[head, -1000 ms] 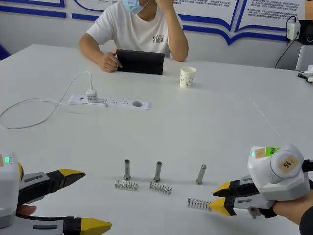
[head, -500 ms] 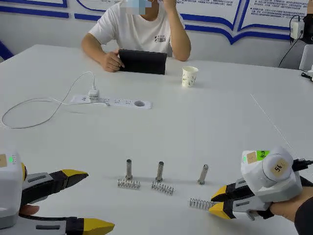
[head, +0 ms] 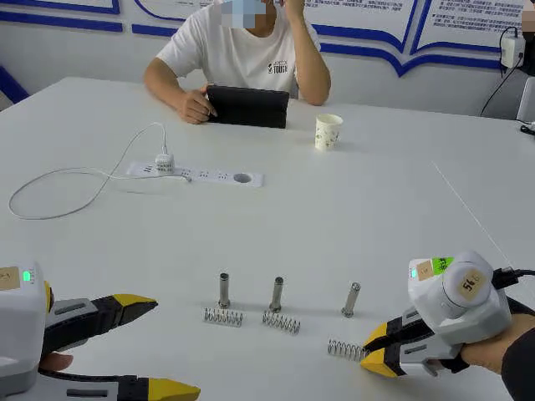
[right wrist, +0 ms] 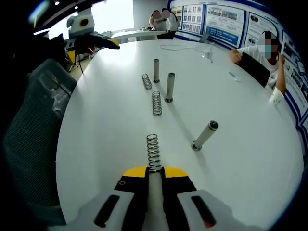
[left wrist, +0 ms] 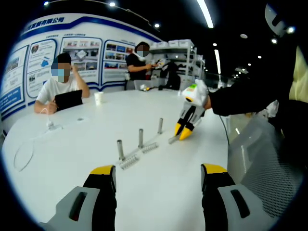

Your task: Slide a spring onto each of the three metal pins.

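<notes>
Presently, my right tongs (head: 374,349) sit low over the white table (head: 334,209) toward its near right edge. The jaws are narrow about the end of the third spring (head: 344,349), which lies flat on the table. I cannot tell whether they pinch it or merely flank it. My left tongs (head: 175,344) hover at the near left edge, jaws wide apart, holding nothing.

Three metal pins stand in a row just back from the near edge: left pin (head: 224,289), middle pin (head: 276,294), right pin (head: 352,298). All are bare. The first spring (head: 223,317) lies just in front of the left pin, the second spring (head: 281,322) just in front of the middle pin. I judge no pin fitted yet.

Risks noted:
- A hold on the end coils alone may let the spring droop, pivot or flick free.
- Too hard a squeeze may deform it.
- If the pins are loose, a careless approach may topple the right pin, the nearest to these tongs.
</notes>
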